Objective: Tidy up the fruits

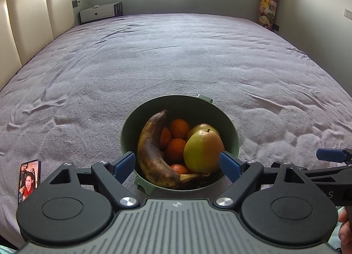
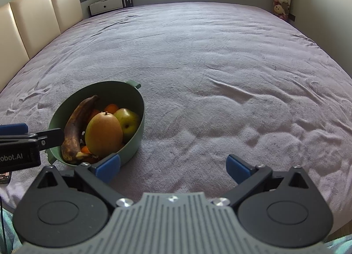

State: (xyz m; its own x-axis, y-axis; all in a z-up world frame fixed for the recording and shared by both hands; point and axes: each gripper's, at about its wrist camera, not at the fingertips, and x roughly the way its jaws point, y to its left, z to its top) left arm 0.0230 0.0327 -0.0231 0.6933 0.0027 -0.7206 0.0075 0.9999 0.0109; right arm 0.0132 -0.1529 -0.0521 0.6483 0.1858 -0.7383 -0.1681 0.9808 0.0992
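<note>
Framing the near rim of the bowl (image 1: 132,126), the left gripper (image 1: 177,162) has its jaws wide and empty; the right gripper (image 2: 173,167) likewise stands wide over bare bed (image 2: 220,78). The bowl rests on the bed and holds a banana (image 1: 151,150), two pears (image 1: 203,151) and several oranges (image 1: 176,149). The banana is brown and probably soft: grip mid-length, lightly. The pears look firm, smooth and heavier: grip across the widest part. Both grippers are held low, pointing forward, with the left centred on the bowl
</note>
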